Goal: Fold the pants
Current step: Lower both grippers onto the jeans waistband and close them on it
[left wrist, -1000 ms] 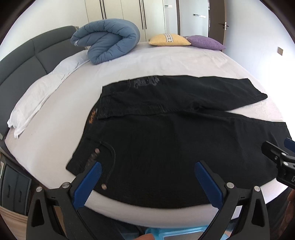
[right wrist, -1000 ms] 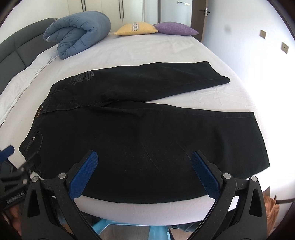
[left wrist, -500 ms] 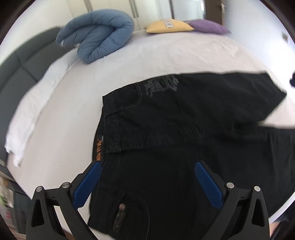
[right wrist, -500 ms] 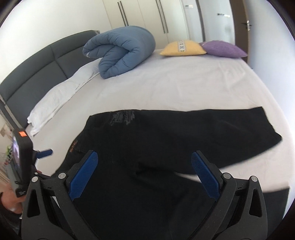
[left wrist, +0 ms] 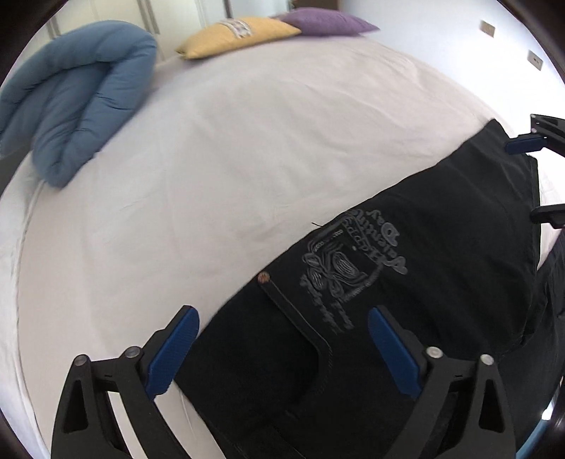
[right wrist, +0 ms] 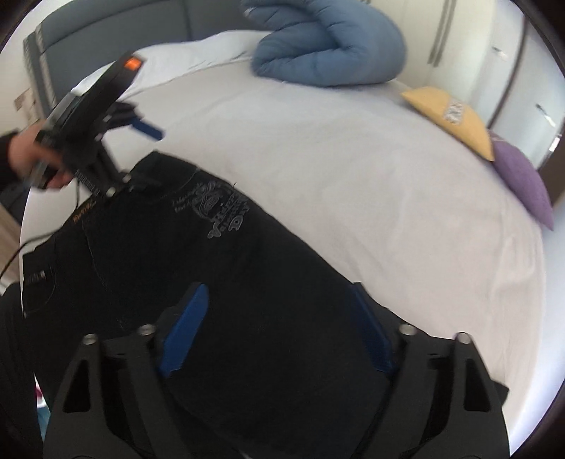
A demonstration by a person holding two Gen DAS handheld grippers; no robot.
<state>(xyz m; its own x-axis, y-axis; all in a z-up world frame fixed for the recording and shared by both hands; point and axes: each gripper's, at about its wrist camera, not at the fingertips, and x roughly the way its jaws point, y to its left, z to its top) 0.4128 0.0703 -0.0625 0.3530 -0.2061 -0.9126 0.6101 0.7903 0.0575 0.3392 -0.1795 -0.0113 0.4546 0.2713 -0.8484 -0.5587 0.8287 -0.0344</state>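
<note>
1. Left gripper point(left wrist: 282, 349): jaws wide apart and beginning to close. They straddle the waistband corner of the black pants point(left wrist: 406, 282), with the far edge of the garment between the blue pads point(left wrist: 173, 349). The pads do not appear to press on the cloth; nothing is grasped.
2. Right gripper point(right wrist: 279, 325): jaws partly open and closing. They stand over the far edge of the upper pant leg; black cloth lies between them, but whether the pads already touch it cannot be told. No grip is evident.
3. Black pants point(right wrist: 212, 282): spread flat on the white bedsheet point(left wrist: 247, 159), near its front edge. The grey printed emblem point(left wrist: 349, 261) marks the hip area, just beyond the left gripper. A copper rivet point(left wrist: 263, 278) sits at the pocket corner beside the emblem.
4. Step in hand (judgement): the approach to the far side of the pants, one gripper at the waist and one along the leg, preparing the lengthwise fold. The next move calls for both jaws to pinch the far edge, then lift and carry it onto the near leg, edges aligned.
5. Surroundings, relative to the pants: a rolled blue duvet point(left wrist: 77, 95), a yellow cushion point(left wrist: 240, 33) and a purple cushion point(left wrist: 325, 23) lie well beyond them on the sheet.
</note>
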